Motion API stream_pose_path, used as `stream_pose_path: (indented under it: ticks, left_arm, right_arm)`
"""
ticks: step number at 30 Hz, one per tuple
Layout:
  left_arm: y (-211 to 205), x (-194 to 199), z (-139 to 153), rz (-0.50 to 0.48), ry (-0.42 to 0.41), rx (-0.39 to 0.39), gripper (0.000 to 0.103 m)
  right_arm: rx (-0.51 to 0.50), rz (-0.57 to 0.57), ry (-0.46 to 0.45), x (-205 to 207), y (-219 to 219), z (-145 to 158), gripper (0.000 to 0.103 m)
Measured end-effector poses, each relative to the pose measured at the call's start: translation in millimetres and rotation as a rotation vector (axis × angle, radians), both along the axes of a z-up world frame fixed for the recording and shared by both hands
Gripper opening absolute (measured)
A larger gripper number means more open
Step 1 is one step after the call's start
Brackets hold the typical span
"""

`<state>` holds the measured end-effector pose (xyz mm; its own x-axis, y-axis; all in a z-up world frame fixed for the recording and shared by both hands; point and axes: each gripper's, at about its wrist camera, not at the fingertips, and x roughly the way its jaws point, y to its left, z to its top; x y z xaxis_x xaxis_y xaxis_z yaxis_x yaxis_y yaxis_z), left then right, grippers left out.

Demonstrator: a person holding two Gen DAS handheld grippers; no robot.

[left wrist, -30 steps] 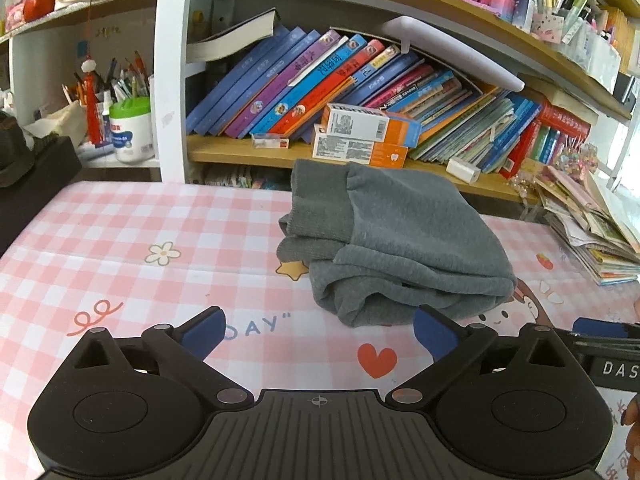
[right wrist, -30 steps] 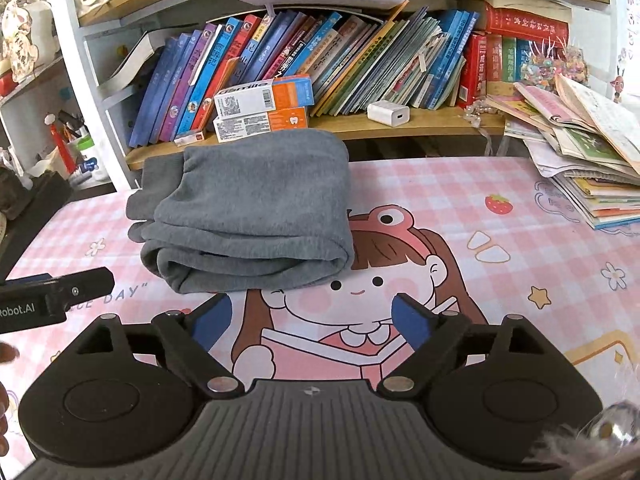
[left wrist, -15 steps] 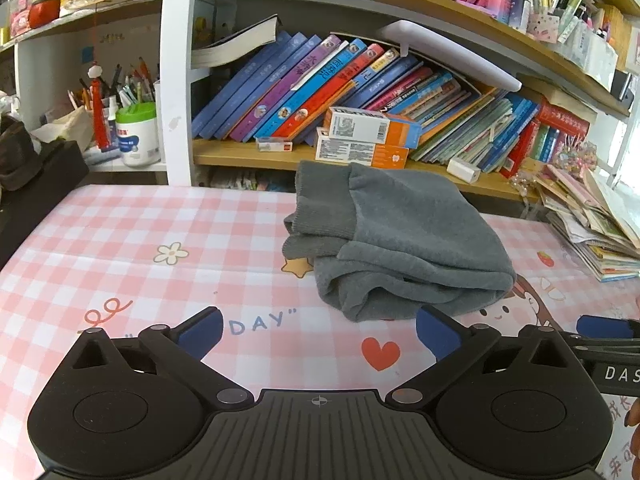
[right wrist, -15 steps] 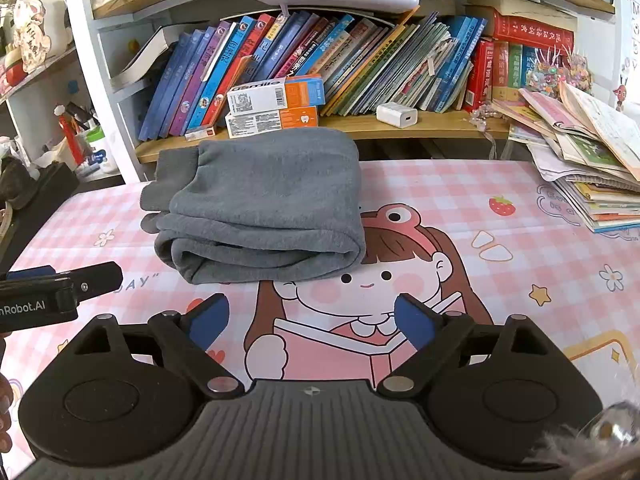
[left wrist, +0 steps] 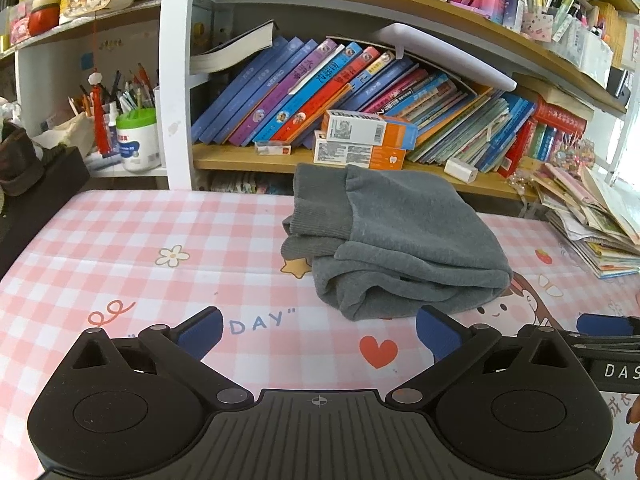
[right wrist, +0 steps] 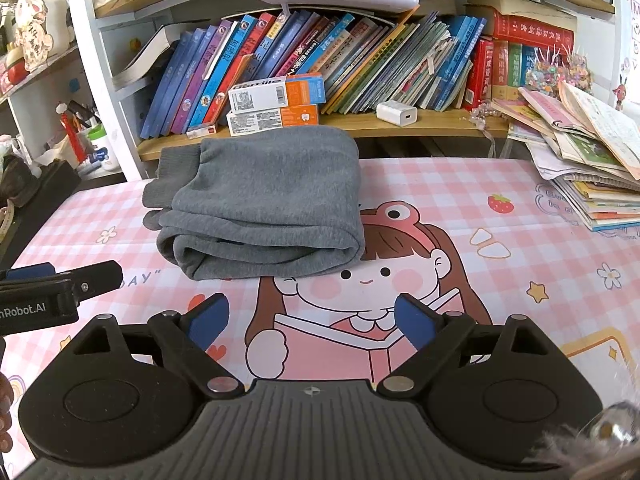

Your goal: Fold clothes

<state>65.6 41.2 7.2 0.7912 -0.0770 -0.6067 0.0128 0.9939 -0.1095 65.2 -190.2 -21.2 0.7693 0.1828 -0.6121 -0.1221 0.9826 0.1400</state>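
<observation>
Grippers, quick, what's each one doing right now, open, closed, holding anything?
Left gripper: open, holding nothing.
Right gripper: open, holding nothing; the grey garment lies folded beyond both.

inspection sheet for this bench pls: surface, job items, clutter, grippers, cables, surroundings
Surface: pink checked tablecloth with a cartoon girl print, flat.
Job's things: grey garment folded into a bundle, ribbed cuffs at its left.
Clutter: magazine stack on the table's right edge.
Grippers: left gripper open, empty; right gripper open, empty; both short of the garment.
Cables: nothing seen.
Surroundings: bookshelf behind with leaning books, two orange-and-white boxes, a white charger; pen pots at left.
</observation>
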Motion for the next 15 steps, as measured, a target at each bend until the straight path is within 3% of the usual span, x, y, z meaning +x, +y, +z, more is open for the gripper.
stream_pose_path:
  ticks: [15]
  left_arm:
    - [-1.5,-1.0,0.3,-0.017,0.006,0.01,0.103]
  right_arm:
    - [-0.003,0.002,0.004,-2.5,0.7,-0.2,0.09]
